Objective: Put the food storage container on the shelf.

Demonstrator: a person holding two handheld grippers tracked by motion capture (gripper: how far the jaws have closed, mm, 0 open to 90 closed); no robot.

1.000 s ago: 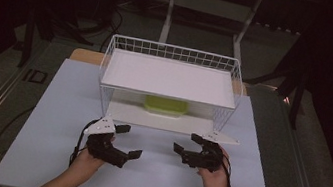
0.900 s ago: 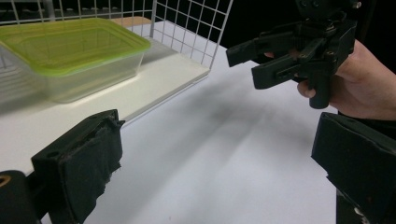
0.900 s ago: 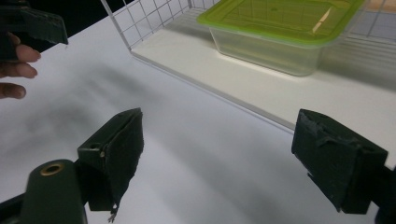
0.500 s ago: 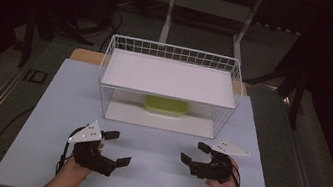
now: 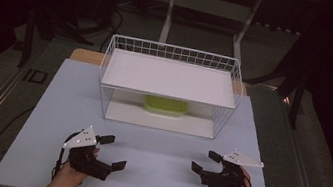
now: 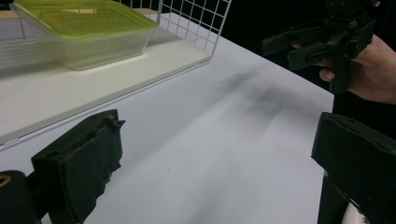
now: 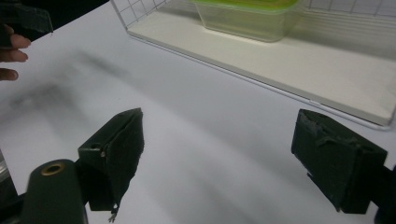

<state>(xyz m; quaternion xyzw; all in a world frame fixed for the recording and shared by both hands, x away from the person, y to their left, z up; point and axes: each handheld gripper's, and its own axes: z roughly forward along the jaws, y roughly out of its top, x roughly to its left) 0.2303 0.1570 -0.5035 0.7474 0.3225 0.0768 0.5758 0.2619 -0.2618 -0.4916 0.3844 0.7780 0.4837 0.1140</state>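
Box: a clear plastic box [image 5: 165, 106] with a green lid sits on the lower shelf of the wire rack [image 5: 175, 54], far centre of the tabletop [image 5: 161, 148].
Handling: probably light, stiff and a little slippery; best taken by the lid rim or opposite side walls.
Left gripper [image 5: 109, 153]: near left, jaws wide, holding nothing.
Right gripper [image 5: 205, 162]: near right, jaws wide, holding nothing.

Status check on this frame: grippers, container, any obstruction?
Left gripper open, right gripper open, both empty. Green-lidded container on wire rack's lower shelf. Nothing between.
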